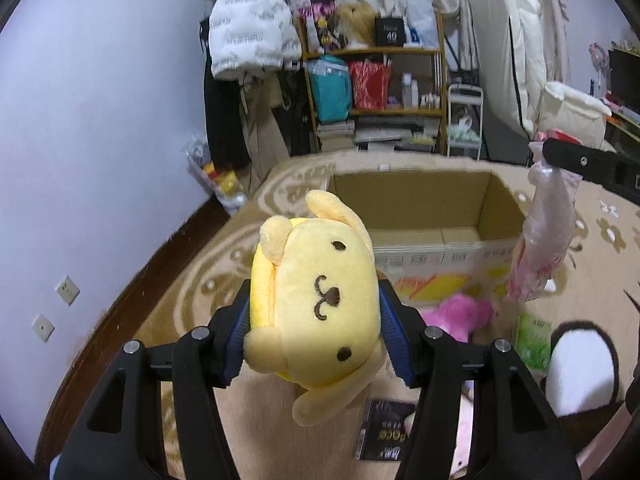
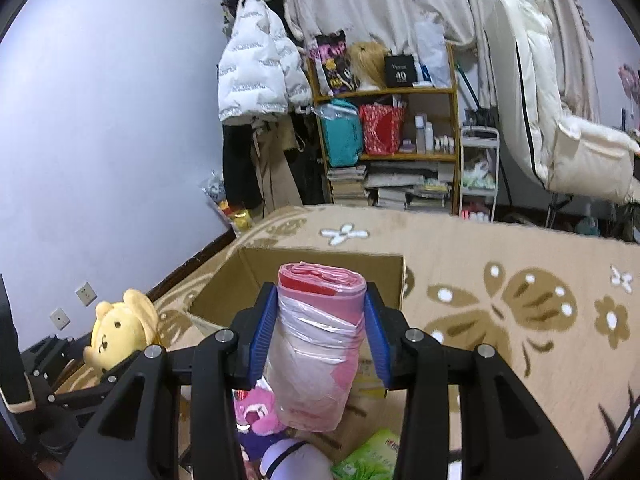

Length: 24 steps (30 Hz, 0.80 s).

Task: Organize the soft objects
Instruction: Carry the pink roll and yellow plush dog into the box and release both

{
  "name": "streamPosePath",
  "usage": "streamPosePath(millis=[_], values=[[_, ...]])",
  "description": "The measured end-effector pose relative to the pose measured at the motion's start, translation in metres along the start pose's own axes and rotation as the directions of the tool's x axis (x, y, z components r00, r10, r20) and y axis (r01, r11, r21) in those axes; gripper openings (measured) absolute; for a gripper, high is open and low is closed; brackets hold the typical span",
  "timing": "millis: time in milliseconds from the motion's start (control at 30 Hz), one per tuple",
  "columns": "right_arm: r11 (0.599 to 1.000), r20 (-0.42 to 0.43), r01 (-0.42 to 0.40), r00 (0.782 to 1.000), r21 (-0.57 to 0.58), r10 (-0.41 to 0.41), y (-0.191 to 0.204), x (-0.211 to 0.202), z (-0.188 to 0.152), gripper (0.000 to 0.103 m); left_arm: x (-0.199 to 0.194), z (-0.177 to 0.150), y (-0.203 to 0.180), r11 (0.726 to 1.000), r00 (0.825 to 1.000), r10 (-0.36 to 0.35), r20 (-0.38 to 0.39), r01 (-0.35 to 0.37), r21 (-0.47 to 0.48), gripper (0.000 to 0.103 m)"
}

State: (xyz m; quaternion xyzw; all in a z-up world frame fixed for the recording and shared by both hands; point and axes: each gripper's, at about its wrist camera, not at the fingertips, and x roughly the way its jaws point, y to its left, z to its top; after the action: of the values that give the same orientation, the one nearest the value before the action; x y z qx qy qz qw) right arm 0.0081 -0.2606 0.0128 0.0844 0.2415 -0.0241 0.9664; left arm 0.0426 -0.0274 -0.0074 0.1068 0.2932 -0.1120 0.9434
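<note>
Gripping one fuzzy yellow plush dog (image 1: 316, 304), the left gripper (image 1: 316, 316) pinches it — the right gripper (image 2: 320, 332) clamps one crinkly pink plastic-bag roll (image 2: 316, 344); one open cardboard box (image 1: 420, 208) beyond.

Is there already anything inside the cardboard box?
No, in the left wrist view the cardboard box stands open and shows only its bare brown floor and walls, nothing inside.
</note>
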Motion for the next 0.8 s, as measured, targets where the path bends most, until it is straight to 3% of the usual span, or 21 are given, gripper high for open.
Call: streamPosePath(millis=[167, 433, 800], values=[[0.999, 0.037, 0.014, 0.999, -0.052, -0.013, 0.004, 0.001, 0.018, 0.045, -0.001, 0.022, -0.01, 0.998, 0.997, 0.025, 0.074, -0.029, 0.051, 0.057], [0.997, 0.063, 0.015, 0.998, -0.072, -0.01, 0.004, 0.023, 0.047, 0.045, 0.017, 0.058, -0.015, 0.997, 0.991, 0.031, 0.127, -0.039, 0.066, 0.057], [0.997, 0.033, 0.011, 0.999, -0.08, -0.009, -0.008, 0.065, 0.048, 0.045, 0.063, 0.076, -0.016, 0.999, 0.995, -0.024, 0.101, 0.02, 0.041, 0.058]])
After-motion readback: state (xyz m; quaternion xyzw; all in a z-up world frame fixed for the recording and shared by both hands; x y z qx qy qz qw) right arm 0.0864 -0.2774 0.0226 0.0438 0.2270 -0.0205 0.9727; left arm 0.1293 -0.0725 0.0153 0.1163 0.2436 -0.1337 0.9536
